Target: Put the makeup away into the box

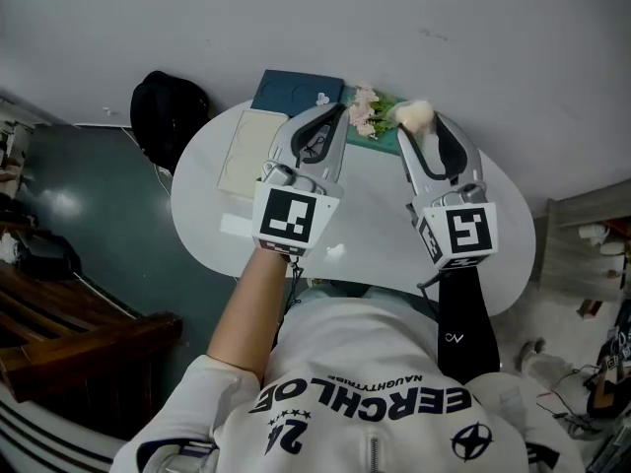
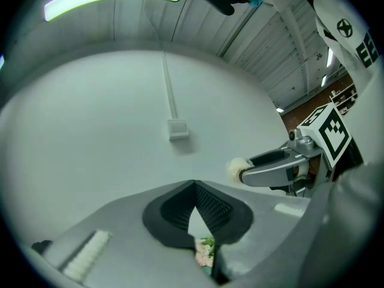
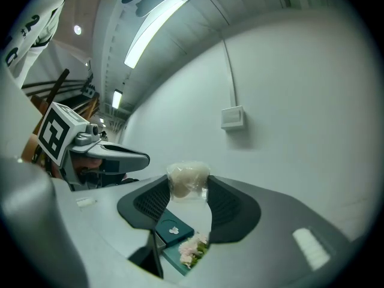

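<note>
A cream makeup sponge (image 1: 414, 115) in clear wrap is pinched between the tips of my right gripper (image 1: 418, 128), held above the far edge of the white table (image 1: 202, 215). In the right gripper view the sponge (image 3: 188, 178) fills the gap at the jaw tips of my right gripper (image 3: 188, 189). Below it lies the teal box (image 3: 173, 229) with pink flowers (image 3: 193, 249) beside it. My left gripper (image 1: 338, 114) hovers just left of the right one, its tips touching and nothing between them. In the left gripper view my left gripper (image 2: 193, 188) faces the bare wall.
The teal box's dark lid (image 1: 296, 91) lies at the table's far edge, next to the flowers (image 1: 365, 112). A flat cream case (image 1: 246, 151) lies at the far left of the table. A black bag (image 1: 168, 111) sits on the floor beyond, dark wooden furniture (image 1: 79, 343) at left.
</note>
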`<action>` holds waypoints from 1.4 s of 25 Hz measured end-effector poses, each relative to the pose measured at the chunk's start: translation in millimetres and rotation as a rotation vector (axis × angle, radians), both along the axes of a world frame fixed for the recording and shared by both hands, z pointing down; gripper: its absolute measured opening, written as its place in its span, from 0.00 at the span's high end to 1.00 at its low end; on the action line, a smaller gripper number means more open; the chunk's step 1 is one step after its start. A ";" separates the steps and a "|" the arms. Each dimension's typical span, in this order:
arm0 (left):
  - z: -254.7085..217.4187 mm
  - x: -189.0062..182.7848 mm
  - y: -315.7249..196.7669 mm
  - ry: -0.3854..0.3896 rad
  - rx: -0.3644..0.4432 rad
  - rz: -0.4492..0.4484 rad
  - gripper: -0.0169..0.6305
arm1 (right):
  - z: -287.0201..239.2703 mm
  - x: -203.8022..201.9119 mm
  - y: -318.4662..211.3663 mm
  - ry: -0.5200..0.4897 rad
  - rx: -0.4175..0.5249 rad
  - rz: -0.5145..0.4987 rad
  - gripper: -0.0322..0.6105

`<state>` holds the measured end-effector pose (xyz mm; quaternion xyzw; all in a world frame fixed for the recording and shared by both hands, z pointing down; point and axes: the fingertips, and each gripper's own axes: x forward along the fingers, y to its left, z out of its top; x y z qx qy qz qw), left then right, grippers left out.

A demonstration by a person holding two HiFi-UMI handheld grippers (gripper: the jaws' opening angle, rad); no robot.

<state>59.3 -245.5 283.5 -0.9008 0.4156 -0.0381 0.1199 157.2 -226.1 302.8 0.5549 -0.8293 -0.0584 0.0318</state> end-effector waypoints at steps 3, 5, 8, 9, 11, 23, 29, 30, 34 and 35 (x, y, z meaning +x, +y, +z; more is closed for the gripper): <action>3.9 -39.6 -14.9 -0.013 -0.006 -0.044 0.97 | 1.5 -42.0 -10.3 0.002 -0.004 -0.054 0.60; 5.9 -59.4 -23.2 -0.013 -0.009 -0.064 0.97 | 5.6 -59.5 -15.3 0.010 -0.009 -0.074 0.60; 5.8 -79.8 -32.0 -0.006 -0.002 -0.085 0.97 | 9.7 -77.5 -25.0 0.020 -0.020 -0.087 0.60; 5.4 -85.2 -34.2 -0.002 0.000 -0.091 0.97 | 10.6 -82.9 -28.4 0.023 -0.023 -0.093 0.60; 6.7 -94.1 -36.9 0.006 -0.003 -0.096 0.97 | 16.7 -94.3 -34.6 0.034 -0.040 -0.109 0.60; 34.7 -145.1 -40.0 -0.003 -0.059 -0.126 0.97 | 153.7 -177.1 -62.0 0.133 -0.385 -0.202 0.59; 48.3 -169.8 -37.3 -0.007 -0.090 -0.143 0.97 | 225.7 -197.2 -60.6 0.132 -0.588 -0.197 0.58; 48.9 -174.4 -38.0 -0.006 -0.092 -0.147 0.97 | 234.5 -198.1 -59.4 0.139 -0.614 -0.192 0.58; 49.6 -190.2 -41.8 0.001 -0.095 -0.160 0.97 | 250.4 -200.5 -57.0 0.146 -0.658 -0.179 0.58; 50.1 -192.0 -42.4 0.002 -0.096 -0.160 0.97 | 251.2 -201.2 -57.7 0.145 -0.660 -0.176 0.58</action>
